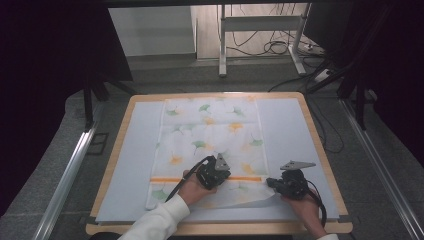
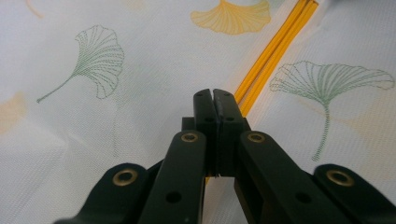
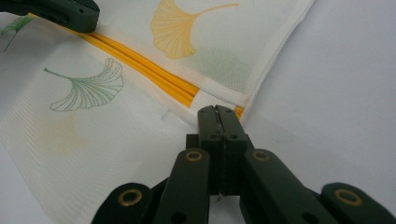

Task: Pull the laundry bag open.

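A white cloth (image 1: 210, 130) printed with green and orange ginkgo leaves lies flat on the table's pale mat (image 1: 290, 130). An orange stripe (image 1: 170, 179) crosses it near the front. My left gripper (image 1: 227, 175) is shut, its tip down on the cloth (image 2: 140, 70) beside the stripe (image 2: 271, 56). My right gripper (image 1: 270, 182) is shut too, its tip (image 3: 217, 109) at the cloth's right edge (image 3: 261, 79) where the stripe (image 3: 140, 65) ends. I cannot tell whether either one pinches fabric. The left gripper (image 3: 60, 14) also shows at the top left of the right gripper view.
The table has a wooden rim (image 1: 322, 150), and bare mat (image 3: 336, 93) lies on both sides of the cloth. Metal rails (image 1: 70, 170) run along the floor on either side. A white stand (image 1: 222, 45) and cables (image 1: 275, 47) sit beyond the far edge.
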Motion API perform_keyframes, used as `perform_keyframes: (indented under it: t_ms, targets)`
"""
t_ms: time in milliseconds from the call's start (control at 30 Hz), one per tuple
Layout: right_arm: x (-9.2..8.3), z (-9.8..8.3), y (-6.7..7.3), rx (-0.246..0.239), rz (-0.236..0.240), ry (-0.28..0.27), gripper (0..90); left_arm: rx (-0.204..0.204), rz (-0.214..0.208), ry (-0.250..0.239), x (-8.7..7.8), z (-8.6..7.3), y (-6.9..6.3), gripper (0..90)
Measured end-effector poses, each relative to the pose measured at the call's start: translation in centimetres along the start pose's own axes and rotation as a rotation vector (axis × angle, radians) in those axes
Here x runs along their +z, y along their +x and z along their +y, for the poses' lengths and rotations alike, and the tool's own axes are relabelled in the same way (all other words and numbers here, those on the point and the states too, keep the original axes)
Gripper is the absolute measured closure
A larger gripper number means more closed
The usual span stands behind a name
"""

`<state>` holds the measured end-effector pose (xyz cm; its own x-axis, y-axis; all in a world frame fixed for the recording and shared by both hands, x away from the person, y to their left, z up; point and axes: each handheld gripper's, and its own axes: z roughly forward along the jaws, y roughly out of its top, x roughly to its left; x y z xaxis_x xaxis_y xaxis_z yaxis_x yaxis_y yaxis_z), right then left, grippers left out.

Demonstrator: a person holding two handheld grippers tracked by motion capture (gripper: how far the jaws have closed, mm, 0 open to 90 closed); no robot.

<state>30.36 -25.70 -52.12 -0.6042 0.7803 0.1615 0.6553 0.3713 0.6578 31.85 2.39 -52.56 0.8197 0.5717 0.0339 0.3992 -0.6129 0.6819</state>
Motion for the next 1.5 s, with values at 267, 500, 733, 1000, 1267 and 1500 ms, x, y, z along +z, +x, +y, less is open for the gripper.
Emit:
perform_keyframes:
  t_ms: [267, 500, 733, 1000, 1267, 1500]
  targets:
    - [0.0, 0.0, 0.0, -0.005, 0.0, 0.004, 89.8, -0.002, 0.006, 0.005, -0.3, -0.3, 0.2, 90.0]
    - [0.0, 0.0, 0.0, -0.005, -0.001, 0.004, 89.8, -0.02, 0.005, 0.001, -0.6, -0.8, 0.5, 90.0]
    - [-0.1, 0.0, 0.0, -0.006, 0.002, 0.004, 89.8, -0.033, 0.009, 0.003, -0.9, -1.2, 0.7, 90.0]
    - [-0.1, 0.0, 0.0, -0.008, 0.0, 0.004, 89.8, -0.053, 0.031, 0.008, -1.5, -1.9, 1.2, 90.0]
    - [0.0, 0.0, 0.1, -0.011, -0.004, -0.001, 89.8, -0.064, 0.037, 0.011, -1.9, -2.3, 1.5, 90.0]
    - [0.0, 0.0, 0.1, -0.012, -0.004, 0.0, 89.8, -0.108, 0.049, 0.025, -2.8, -3.3, 2.4, 90.0]
